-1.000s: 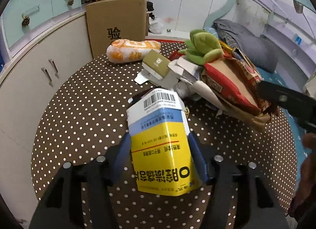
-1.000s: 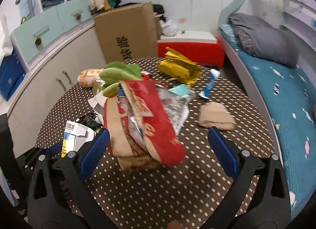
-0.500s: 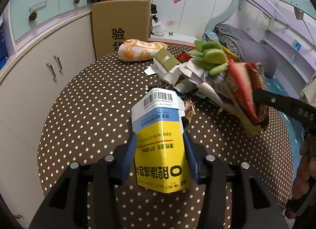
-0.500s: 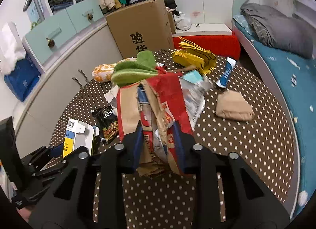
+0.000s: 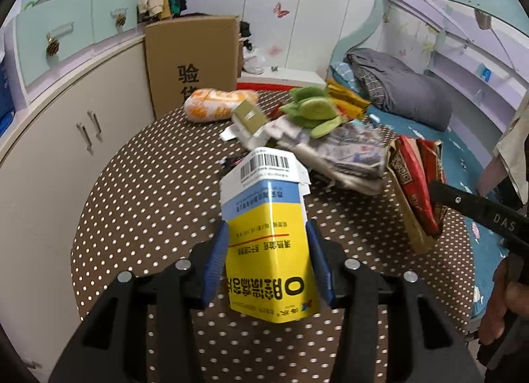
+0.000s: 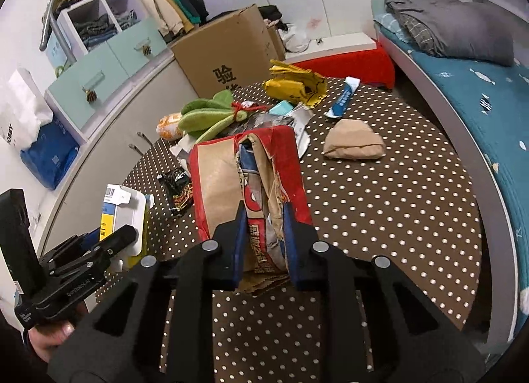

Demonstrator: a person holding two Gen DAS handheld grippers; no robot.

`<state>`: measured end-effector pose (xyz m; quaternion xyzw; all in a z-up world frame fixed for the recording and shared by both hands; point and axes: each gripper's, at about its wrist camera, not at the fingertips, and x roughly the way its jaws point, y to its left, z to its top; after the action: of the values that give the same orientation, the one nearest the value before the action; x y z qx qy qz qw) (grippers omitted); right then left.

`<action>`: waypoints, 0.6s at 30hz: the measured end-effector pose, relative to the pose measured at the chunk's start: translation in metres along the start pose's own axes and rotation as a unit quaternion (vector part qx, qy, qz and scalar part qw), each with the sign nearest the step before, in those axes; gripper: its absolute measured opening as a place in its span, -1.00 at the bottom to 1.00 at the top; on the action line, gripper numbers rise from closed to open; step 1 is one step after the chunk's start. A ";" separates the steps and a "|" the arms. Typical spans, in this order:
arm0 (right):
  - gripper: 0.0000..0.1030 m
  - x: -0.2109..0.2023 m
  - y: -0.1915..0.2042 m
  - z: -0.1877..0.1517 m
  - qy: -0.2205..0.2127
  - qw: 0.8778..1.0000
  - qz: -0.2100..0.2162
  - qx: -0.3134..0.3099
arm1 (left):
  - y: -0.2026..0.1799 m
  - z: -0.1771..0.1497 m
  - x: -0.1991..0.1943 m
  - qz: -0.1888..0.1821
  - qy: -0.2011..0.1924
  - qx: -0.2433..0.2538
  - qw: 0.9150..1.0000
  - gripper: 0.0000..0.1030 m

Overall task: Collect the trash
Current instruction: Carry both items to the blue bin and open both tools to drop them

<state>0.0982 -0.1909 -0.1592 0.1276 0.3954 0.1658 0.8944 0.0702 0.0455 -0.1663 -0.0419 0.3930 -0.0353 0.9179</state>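
My left gripper (image 5: 267,250) is shut on a yellow, blue and white carton (image 5: 266,234) with a barcode flap, held above the polka-dot round table (image 5: 148,184). It also shows in the right wrist view (image 6: 122,214). My right gripper (image 6: 264,234) is shut on a red and brown paper bag (image 6: 228,178), lifted off the table; the bag also shows in the left wrist view (image 5: 413,184). Loose trash lies on the table: crumpled printed wrappers (image 5: 344,151), a black snack wrapper (image 6: 177,189), a yellow bag (image 6: 294,85), a blue tube (image 6: 344,97).
A green plush toy (image 6: 205,113), an orange bag (image 5: 215,103), a small olive box (image 5: 249,115) and a tan pouch (image 6: 353,145) lie on the table. A cardboard box (image 5: 195,62) stands behind. Cabinets run along the left; a bed (image 6: 479,92) lies on the right.
Both grippers closed on their items and lifted them. The right gripper pulled the red bag away from the pile, exposing the wrappers beneath.
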 end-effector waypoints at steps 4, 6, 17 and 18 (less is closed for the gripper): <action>-0.60 -0.020 -0.008 0.004 -0.026 1.000 0.010 0.015 | -0.016 0.010 -0.009 -0.011 -0.014 0.011 1.000 -0.10; -0.60 -0.032 -0.015 0.009 -0.041 0.999 0.009 0.023 | -0.024 0.016 -0.014 -0.020 -0.022 0.016 0.999 -0.10; -0.60 -0.095 -0.101 0.023 -0.113 0.989 -0.029 0.093 | -0.132 0.055 -0.016 -0.103 -0.047 0.082 0.990 -0.10; -0.60 -0.101 -0.113 0.023 -0.119 0.987 -0.039 0.104 | -0.143 0.055 -0.013 -0.110 -0.046 0.088 0.989 -0.10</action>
<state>0.0739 -0.3364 -0.1180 0.2231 0.3059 0.0729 0.9227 0.0967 -0.0930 -0.1041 -0.0054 0.3384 -0.1691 0.9257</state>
